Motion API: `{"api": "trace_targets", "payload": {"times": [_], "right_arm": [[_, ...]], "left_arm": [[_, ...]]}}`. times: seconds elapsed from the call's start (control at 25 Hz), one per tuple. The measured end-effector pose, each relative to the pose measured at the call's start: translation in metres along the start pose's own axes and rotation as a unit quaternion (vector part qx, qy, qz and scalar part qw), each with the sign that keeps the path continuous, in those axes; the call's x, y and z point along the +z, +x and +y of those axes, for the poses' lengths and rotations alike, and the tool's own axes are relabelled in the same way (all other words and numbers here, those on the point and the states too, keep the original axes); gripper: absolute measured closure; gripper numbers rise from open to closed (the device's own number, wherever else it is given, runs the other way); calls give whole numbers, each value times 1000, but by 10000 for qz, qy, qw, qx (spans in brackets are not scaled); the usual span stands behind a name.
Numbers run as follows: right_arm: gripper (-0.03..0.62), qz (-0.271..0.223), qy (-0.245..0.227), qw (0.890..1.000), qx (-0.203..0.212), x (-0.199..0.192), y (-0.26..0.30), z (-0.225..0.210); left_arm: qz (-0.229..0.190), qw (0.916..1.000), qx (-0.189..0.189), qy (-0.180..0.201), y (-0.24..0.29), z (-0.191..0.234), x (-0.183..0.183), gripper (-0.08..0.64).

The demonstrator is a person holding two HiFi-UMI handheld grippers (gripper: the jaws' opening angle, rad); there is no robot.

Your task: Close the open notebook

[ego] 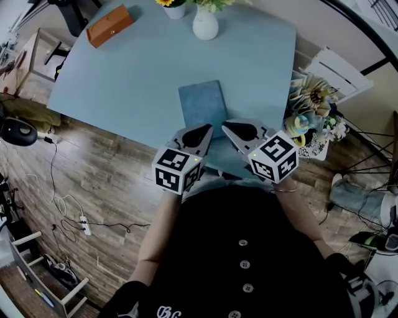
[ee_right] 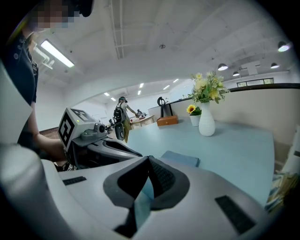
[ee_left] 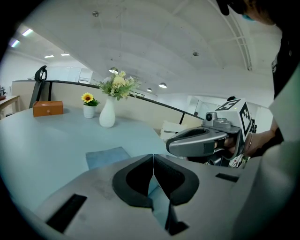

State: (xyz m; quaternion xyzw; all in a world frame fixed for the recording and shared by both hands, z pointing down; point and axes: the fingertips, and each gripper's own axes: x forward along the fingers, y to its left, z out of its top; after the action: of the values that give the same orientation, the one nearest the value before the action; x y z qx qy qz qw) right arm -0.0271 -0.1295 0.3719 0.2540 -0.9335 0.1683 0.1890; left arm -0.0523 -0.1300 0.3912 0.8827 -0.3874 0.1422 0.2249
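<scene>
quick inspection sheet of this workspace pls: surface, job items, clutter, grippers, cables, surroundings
surface: light blue table, no spills seen.
job's things: blue notebook lies flat near the table's near edge, cover up; it looks already closed.
clutter: white vase with flowers, small sunflower pot and brown box, all at the far edge.
grippers: left gripper and right gripper are side by side at the notebook's near end, both with jaws together and nothing between them. Contact with the notebook cannot be told.
cables: white cable and power strip on the floor left of the table.
surroundings: wooden floor; paper flower bouquet right of the table.
</scene>
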Motion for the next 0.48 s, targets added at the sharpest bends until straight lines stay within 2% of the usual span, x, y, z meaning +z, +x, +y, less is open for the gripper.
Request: {"api": "trace_targets", "payload": {"times": [0.48], "right_arm": [[588, 149, -29, 9999, 43, -3, 3, 4]], "left_arm": [[-42, 9999, -14, -107, -2, 0, -1, 543]]}}
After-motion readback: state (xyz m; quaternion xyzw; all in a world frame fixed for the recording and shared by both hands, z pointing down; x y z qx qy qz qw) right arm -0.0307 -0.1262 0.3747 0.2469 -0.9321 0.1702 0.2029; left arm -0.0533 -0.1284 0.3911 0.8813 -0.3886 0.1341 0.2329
